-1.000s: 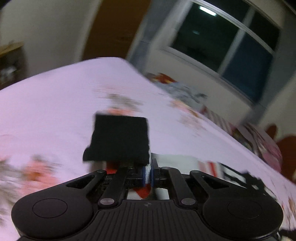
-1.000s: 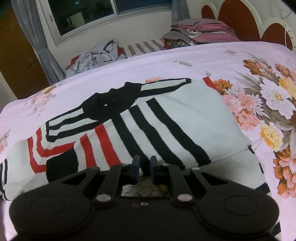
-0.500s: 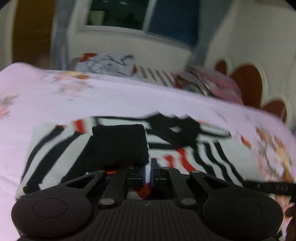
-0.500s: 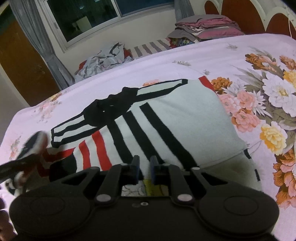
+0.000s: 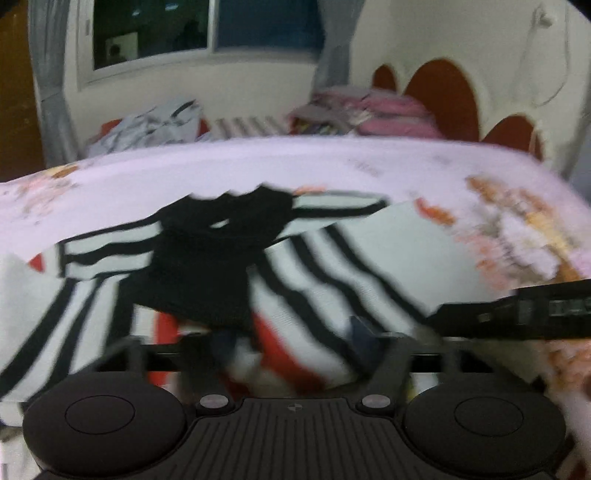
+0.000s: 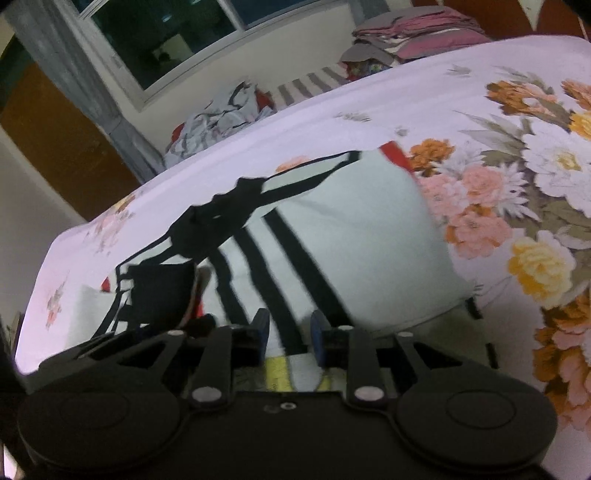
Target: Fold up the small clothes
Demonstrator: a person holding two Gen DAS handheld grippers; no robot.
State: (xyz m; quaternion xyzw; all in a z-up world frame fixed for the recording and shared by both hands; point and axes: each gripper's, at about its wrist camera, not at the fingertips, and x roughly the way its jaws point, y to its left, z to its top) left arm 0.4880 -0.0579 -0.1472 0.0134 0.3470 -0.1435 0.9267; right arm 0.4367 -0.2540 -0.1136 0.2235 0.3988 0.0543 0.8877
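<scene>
A white sweater [image 5: 332, 266] with black and red stripes lies flat on the flowered bedsheet [image 5: 221, 173]. Its sleeve is folded in across the body, and the black cuff [image 5: 199, 284] rests on the fabric just ahead of my left gripper [image 5: 295, 339]. That gripper's jaws are opening, wide apart, with loose sweater fabric below them and nothing pinched. In the right wrist view the sweater [image 6: 362, 236] fills the middle and the cuff [image 6: 159, 288] shows at the left. My right gripper [image 6: 290, 332] sits at the near hem, jaws opening, pads not pressing on the cloth.
A heap of unfolded clothes [image 6: 221, 118] lies at the bed's far edge under the window. A stack of folded pink items [image 6: 417, 33] sits by the red headboard [image 5: 443, 96]. The right tool's black side [image 5: 524, 314] crosses the left view.
My left gripper swept across over the sweater with the black-cuffed sleeve, then its jaws parted and let the cuff go. The right gripper's jaws widened slightly at the hem.
</scene>
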